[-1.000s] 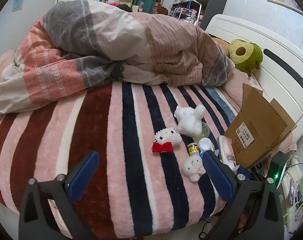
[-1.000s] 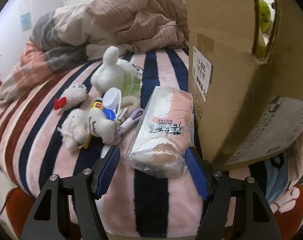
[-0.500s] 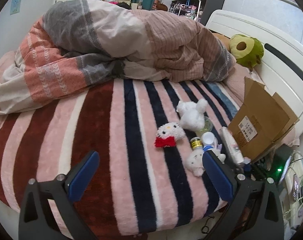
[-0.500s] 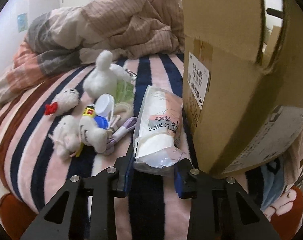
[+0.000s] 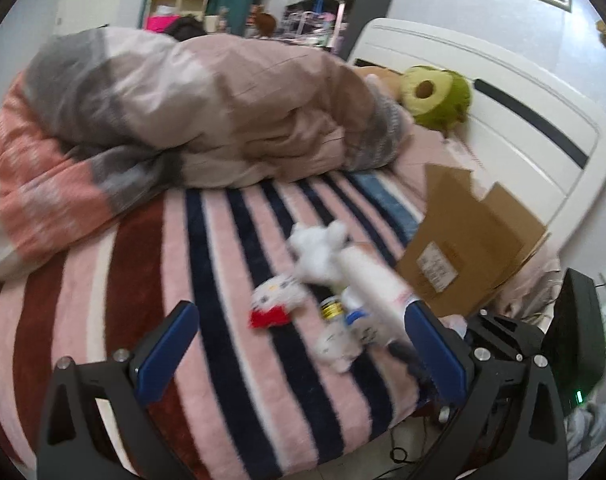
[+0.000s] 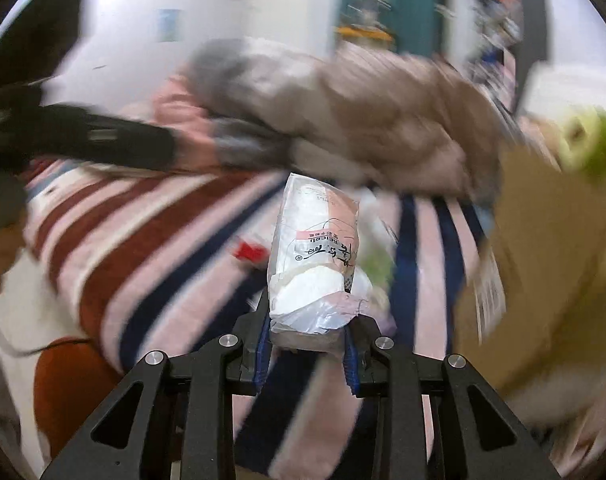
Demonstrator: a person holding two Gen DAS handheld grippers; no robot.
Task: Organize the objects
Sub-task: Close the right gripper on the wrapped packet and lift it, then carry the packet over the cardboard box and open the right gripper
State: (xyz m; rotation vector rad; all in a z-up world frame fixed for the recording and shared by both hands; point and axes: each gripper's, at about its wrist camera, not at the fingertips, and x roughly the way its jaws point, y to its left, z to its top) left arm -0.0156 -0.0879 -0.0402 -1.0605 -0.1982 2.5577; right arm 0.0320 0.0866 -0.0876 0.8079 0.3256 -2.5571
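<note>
Right hand-held gripper, jaws closing, grasps tissue pack; left hand-held gripper released above plush toys. Cardboard box at right, contents hidden.

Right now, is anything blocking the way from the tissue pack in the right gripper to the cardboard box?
Nothing visible does. The tissue pack, squeezed by the closing jaws of the right gripper, is lifted off the striped blanket; the cardboard box sits just right, flaps open.

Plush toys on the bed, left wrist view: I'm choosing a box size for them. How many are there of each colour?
White plush toys: 3 (bunny, red-bowed cat, small one)
Green plush toys: 1 (avocado)
Total: 4
</note>
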